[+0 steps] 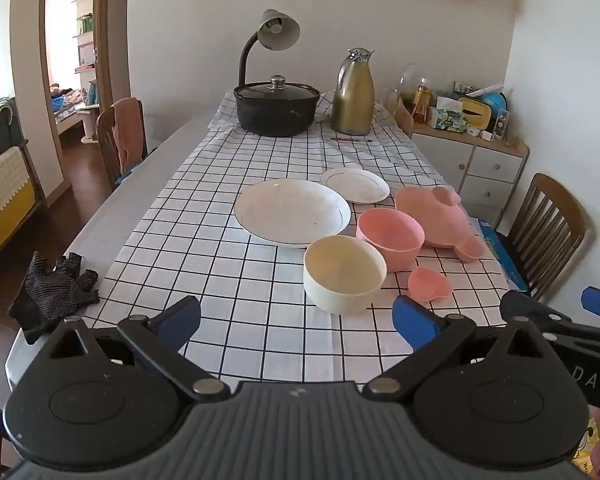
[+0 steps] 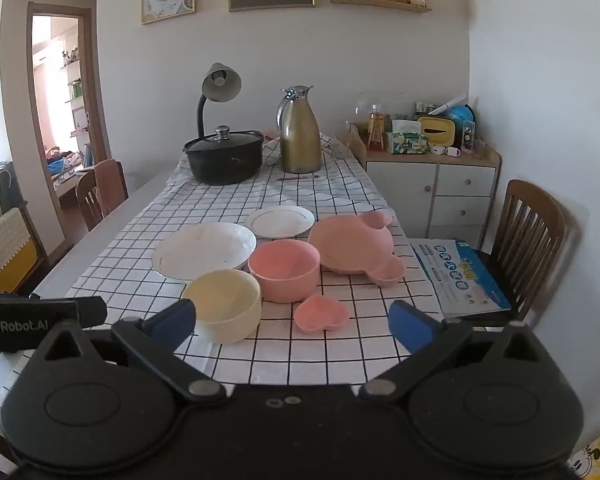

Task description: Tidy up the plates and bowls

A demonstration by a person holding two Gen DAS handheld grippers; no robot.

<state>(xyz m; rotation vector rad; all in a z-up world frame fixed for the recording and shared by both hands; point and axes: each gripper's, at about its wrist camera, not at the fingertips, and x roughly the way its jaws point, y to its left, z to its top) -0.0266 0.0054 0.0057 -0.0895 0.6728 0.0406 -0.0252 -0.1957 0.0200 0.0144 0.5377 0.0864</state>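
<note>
Evidently unsorted | left gripper [image 1: 296, 320] and right gripper [image 2: 292, 322] hovering, both spread wide and empty, since cream round plastic bowl [image 1: 344, 276] and pink round plastic bowl [image 1: 390, 236] are awaiting stacking

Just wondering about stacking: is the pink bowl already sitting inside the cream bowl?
No, the pink bowl stands on the checked cloth beside the cream bowl, each empty.

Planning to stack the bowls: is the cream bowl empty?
Empty. The cream bowl stands upright, and its bare inside shows down to the bottom in both wrist views.
</note>
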